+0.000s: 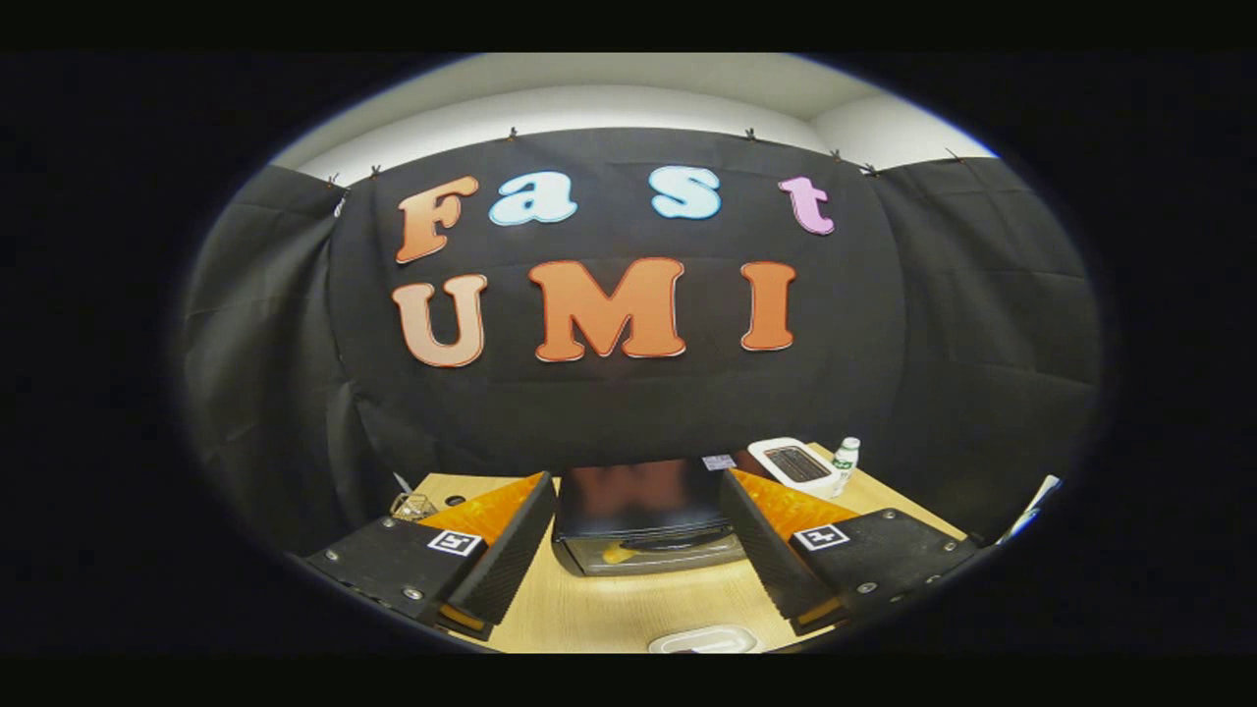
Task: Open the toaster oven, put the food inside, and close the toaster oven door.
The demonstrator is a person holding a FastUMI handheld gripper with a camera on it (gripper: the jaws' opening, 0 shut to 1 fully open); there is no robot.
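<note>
gripper (638, 550) fingers wide open w/ nothing held, toaster oven (643, 520) just ahead btwn them, door shut, on wood table (628, 609), small bottle (845, 458) further back

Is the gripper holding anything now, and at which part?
Nothing is held. The gripper is open, its fingers apart above the table, with the toaster oven beyond them.

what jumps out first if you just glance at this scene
The toaster oven stands on the wooden table just beyond the open gripper, its door shut. A white pop-up toaster and a small bottle sit behind it.
</note>
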